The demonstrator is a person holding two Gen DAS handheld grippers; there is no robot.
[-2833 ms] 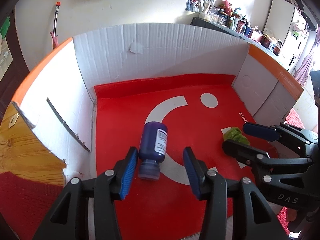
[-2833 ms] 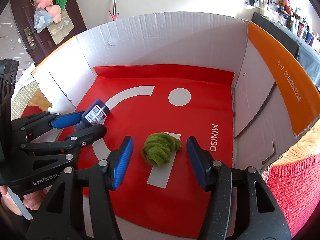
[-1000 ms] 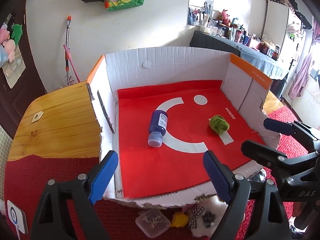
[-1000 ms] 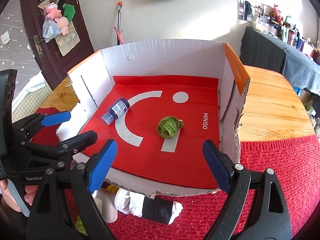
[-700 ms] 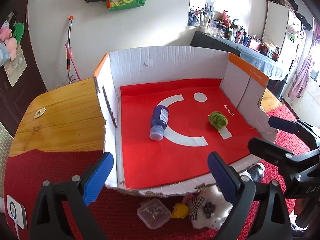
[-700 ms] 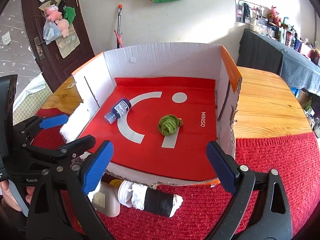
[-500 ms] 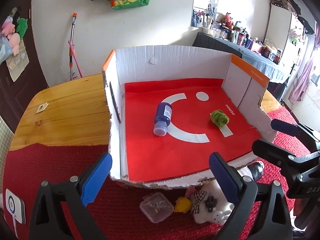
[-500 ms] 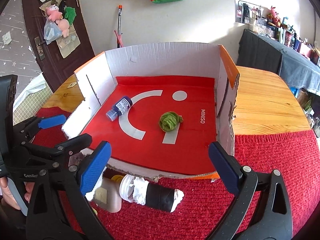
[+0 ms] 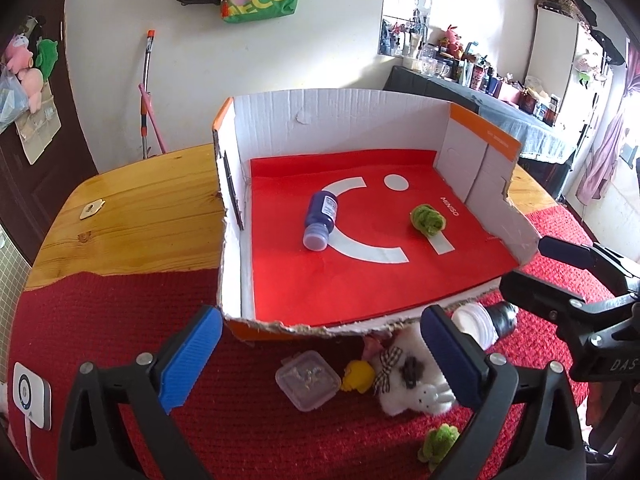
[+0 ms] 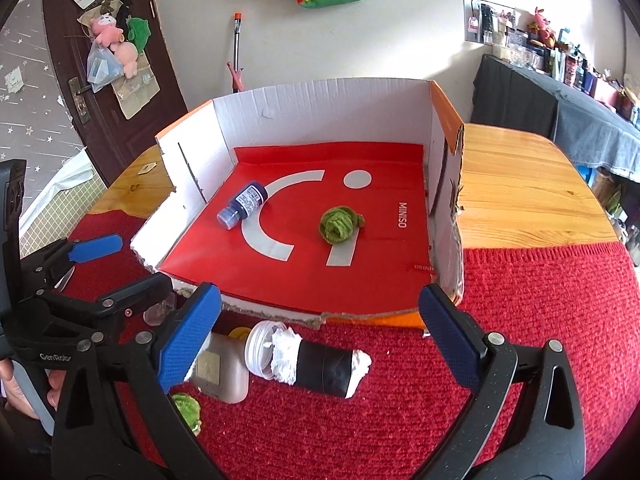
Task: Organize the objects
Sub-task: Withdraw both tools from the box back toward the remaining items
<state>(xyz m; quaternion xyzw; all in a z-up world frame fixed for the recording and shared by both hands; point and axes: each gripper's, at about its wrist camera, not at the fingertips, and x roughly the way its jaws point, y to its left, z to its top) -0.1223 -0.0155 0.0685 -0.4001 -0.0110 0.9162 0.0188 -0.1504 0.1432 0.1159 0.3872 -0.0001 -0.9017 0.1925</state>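
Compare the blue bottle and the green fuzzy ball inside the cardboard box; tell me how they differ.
The blue bottle is smooth and cylindrical with a white label; the green fuzzy ball is a shaggy, rounded clump. The bottle lies toppled on the white arc, cap toward the open front; the ball sits by the white stripe, nearer the right wall. Both rest apart on the box's red liner, untouched by either tool.

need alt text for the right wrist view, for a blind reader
An open right gripper hangs empty before a cardboard box holding a lying blue bottle and a green fuzzy ball. A black-wrapped jar lies outside on the red cloth.
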